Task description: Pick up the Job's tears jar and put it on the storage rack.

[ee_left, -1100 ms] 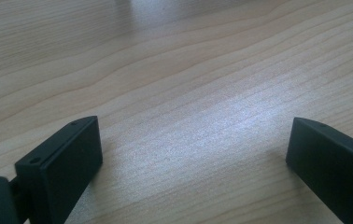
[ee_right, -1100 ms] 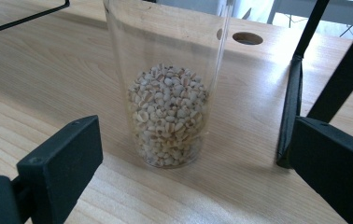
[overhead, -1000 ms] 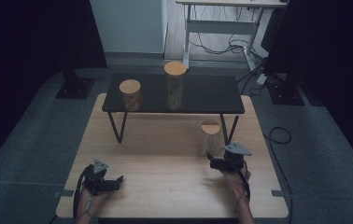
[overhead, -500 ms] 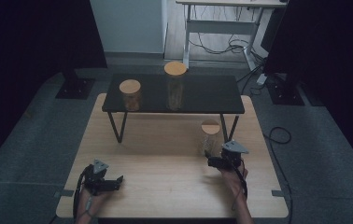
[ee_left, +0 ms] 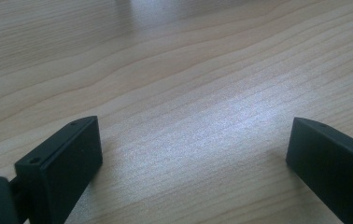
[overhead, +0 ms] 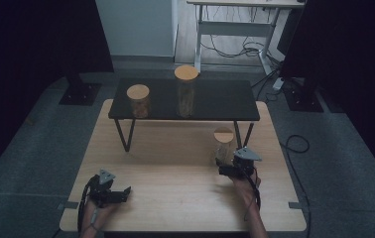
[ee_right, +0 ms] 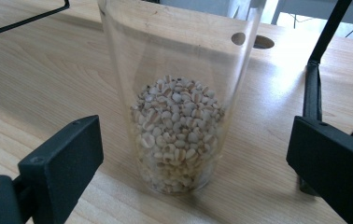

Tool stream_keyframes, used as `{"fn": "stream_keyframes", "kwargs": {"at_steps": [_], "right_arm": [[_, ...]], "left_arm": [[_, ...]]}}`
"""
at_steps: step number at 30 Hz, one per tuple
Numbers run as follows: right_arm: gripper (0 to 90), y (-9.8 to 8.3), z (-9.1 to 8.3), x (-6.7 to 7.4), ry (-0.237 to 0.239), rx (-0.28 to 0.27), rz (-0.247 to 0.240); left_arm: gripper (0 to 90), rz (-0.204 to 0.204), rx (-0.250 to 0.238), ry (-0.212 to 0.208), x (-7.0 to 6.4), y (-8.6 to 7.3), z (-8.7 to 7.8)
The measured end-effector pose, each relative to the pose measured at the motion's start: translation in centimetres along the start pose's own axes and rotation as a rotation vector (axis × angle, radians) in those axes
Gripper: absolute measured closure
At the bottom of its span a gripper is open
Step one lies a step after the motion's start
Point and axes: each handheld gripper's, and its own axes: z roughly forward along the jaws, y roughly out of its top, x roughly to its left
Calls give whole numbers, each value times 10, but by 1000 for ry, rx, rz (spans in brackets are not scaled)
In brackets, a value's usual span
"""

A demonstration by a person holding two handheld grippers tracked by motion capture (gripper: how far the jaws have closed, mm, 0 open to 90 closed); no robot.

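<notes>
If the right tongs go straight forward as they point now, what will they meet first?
Most likely the glass jar of grains: it stands upright directly ahead of the open right tongs, centred between the jaws, not yet touched. How near is hard to judge.

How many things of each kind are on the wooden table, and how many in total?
Glass jars with wooden lids: 3 (short jar, tall jar, jar by the right gripper)
Black shelf: 1
Handheld grippers: 2 (left gripper, right gripper)
Total: 6
</notes>
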Motion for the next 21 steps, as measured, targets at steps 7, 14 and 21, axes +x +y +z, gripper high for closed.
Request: {"fn": "stream_keyframes", "kwargs": {"at_steps": [7, 14, 21], "right_arm": [[37, 2, 5, 3, 10, -1, -1], [43, 4, 9, 3, 11, -3, 2], [49, 4, 14, 3, 15, -4, 11]], "left_arm": [[31, 0, 0, 0, 0, 0, 0], [31, 0, 0, 0, 0, 0, 0], [31, 0, 0, 0, 0, 0, 0]]}}
